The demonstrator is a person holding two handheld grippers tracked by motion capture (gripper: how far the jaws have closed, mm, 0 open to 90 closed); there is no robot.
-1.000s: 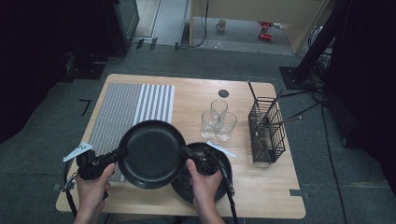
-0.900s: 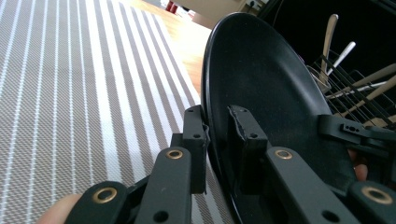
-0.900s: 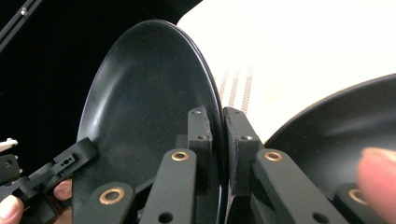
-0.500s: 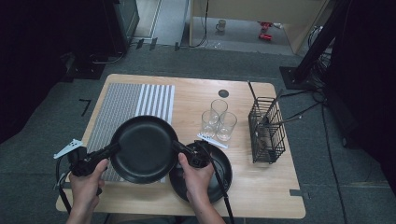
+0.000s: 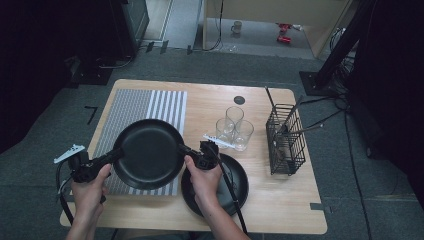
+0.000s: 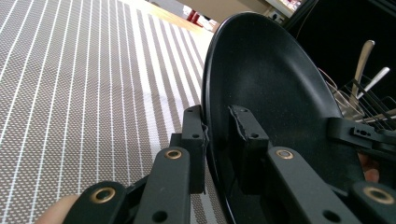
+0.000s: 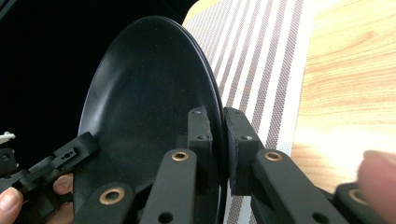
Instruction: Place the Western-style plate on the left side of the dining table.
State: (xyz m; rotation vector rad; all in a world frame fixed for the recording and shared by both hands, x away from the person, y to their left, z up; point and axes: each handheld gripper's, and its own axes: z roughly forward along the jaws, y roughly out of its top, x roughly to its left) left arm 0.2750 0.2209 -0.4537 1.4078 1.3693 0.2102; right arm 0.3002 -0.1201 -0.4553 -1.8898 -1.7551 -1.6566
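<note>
A black plate (image 5: pixel 148 153) hangs just above the striped grey placemat (image 5: pixel 135 107) at the table's front left. My left gripper (image 5: pixel 116 156) is shut on its left rim and my right gripper (image 5: pixel 184 150) is shut on its right rim. In the left gripper view both jaws pinch the black plate (image 6: pixel 275 93) at its edge (image 6: pixel 217 135). The right gripper view has the black plate (image 7: pixel 144 98) clamped the same way between the jaws (image 7: pixel 222 135). A second black plate (image 5: pixel 236 185) lies flat on the wood under my right hand.
Three clear glasses (image 5: pixel 234 127) stand in the middle of the table. A black wire cutlery basket (image 5: pixel 285 145) with utensils stands at the right. A small black disc (image 5: pixel 239 100) lies near the back edge.
Both grippers have carried the plate leftward and a little forward, off the second plate and over the placemat. Their hold on the rims is the same.
</note>
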